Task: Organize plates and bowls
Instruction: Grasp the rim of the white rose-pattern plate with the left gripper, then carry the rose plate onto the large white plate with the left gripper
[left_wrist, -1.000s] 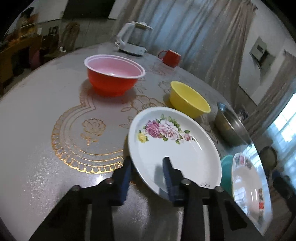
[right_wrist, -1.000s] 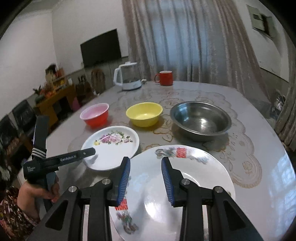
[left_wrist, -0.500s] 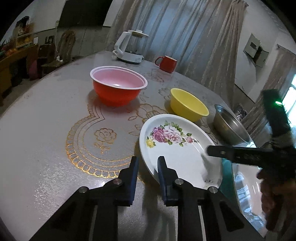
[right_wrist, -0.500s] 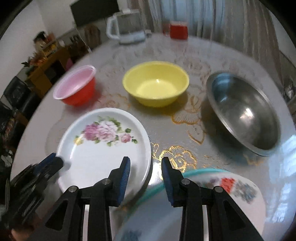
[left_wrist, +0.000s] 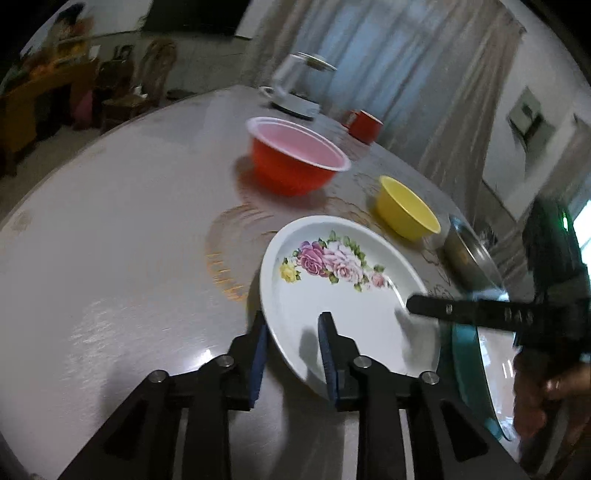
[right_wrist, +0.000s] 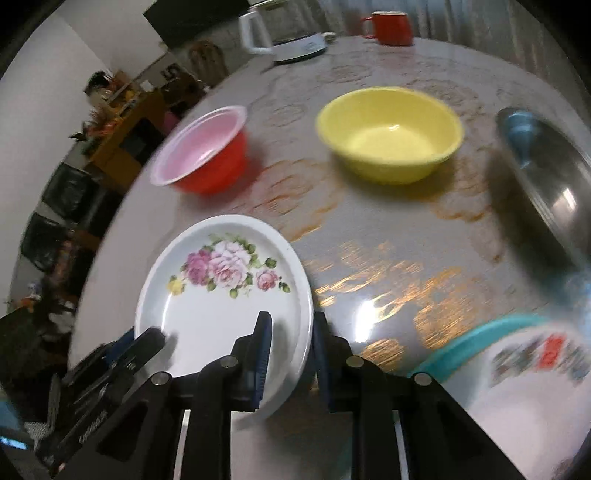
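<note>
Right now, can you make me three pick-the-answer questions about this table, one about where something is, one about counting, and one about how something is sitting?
1. Where is the red mug?
A. Inside the yellow bowl
B. At the far side of the table, near the kettle
C. On the flower plate

2. How many bowls are on the table?
A. One
B. Three
C. Five

3. How is the red bowl sitting?
A. Upright and empty
B. Upside down
C. Stacked inside the metal bowl

Answers:
1. B: the red mug stands far back on the table, close to the kettle.
2. B: there is the red bowl, the yellow bowl and the metal bowl.
3. A: its pink inside faces up with nothing in it, and it stands on its own.
</note>
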